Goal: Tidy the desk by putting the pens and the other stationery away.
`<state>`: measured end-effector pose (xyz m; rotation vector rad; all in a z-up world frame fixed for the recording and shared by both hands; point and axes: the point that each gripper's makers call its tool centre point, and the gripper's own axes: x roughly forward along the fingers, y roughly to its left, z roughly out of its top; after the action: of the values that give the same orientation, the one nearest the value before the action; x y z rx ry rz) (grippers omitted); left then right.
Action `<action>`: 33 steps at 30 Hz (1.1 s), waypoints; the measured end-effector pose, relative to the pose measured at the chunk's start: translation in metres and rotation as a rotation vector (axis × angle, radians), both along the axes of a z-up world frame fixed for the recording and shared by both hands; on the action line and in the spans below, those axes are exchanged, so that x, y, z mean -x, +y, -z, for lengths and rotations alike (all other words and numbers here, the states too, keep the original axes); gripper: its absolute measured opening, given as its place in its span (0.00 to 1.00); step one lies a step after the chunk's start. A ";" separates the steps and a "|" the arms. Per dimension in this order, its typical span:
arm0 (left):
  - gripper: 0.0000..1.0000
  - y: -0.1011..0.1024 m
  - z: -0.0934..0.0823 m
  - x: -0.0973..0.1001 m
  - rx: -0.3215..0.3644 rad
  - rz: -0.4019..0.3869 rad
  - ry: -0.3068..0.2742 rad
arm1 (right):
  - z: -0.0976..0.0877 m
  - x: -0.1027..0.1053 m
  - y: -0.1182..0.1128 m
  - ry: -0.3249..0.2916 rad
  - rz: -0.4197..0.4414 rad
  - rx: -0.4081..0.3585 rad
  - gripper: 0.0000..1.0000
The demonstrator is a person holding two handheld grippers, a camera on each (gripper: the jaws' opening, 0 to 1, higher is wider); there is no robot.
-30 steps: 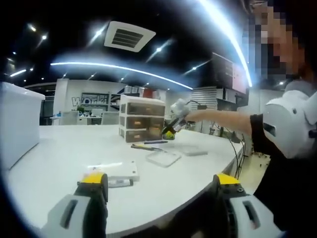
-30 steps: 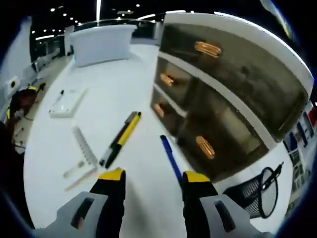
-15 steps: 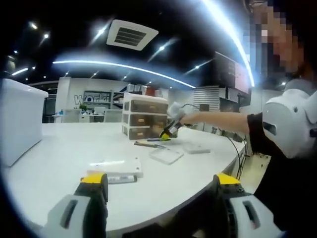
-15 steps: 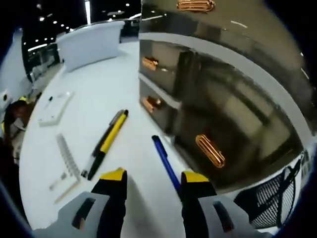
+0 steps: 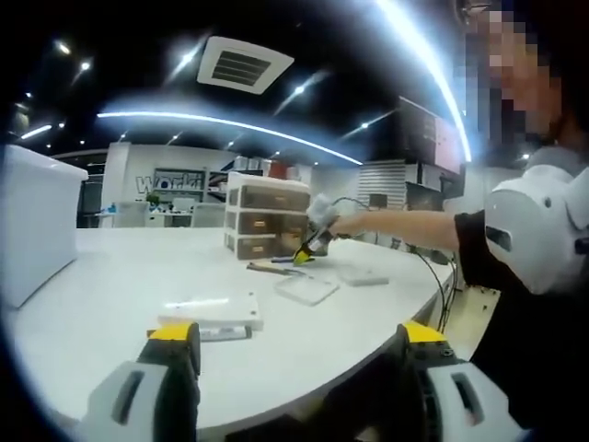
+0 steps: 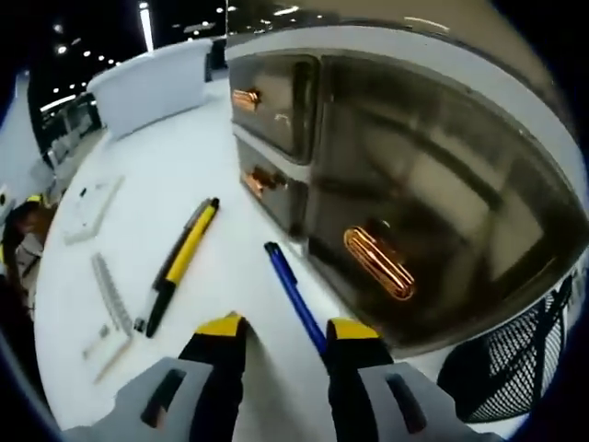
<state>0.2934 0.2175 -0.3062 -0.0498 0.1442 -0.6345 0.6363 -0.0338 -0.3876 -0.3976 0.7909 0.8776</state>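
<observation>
Two pens on the white round desk [image 6: 212,138]: a slim blue pen [image 6: 294,295] just in front of the small white drawer cabinet with smoky translucent fronts and copper handles [image 6: 405,193], and a thicker yellow-and-black pen [image 6: 177,267] to its left, a little apart. Near end of the blue pen running between the yellow tips of the right gripper [image 6: 281,333], jaws parted with a gap, one either side of it; impossible to tell whether touching. Beyond the yellow pen, a clear ridged strip [image 6: 109,292], then a flat white box [image 6: 85,208] nearer the desk's edge. Black wire mesh basket [image 6: 515,359] beside the cabinet, at lower right in the right gripper view. Large white bin [image 6: 152,85] at the far end. In the left gripper view, left gripper [image 5: 296,339] spread wide, gripping nothing, above the desk edge; far off, the right gripper down by the cabinet in an outstretched hand [image 5: 348,223].
</observation>
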 end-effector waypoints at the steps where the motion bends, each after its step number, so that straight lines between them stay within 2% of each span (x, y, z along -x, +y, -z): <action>1: 0.86 0.000 0.000 0.000 0.000 0.001 0.000 | 0.000 0.000 0.000 0.002 0.002 -0.001 0.31; 5: 0.86 -0.001 -0.001 0.001 -0.002 0.003 -0.004 | 0.000 -0.001 -0.001 0.009 0.002 0.012 0.19; 16: 0.86 -0.002 -0.005 0.002 0.000 0.010 -0.011 | -0.001 0.004 -0.001 0.007 -0.029 0.087 0.08; 24: 0.86 -0.002 -0.006 0.002 0.004 0.010 -0.015 | -0.001 0.005 -0.004 0.000 -0.056 0.157 0.04; 33: 0.86 0.000 -0.005 0.003 0.006 0.007 -0.013 | -0.001 0.014 -0.002 0.019 -0.068 0.148 0.03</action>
<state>0.2909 0.2175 -0.3008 -0.0505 0.1299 -0.6425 0.6218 -0.0356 -0.3863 -0.5500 0.8673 0.8899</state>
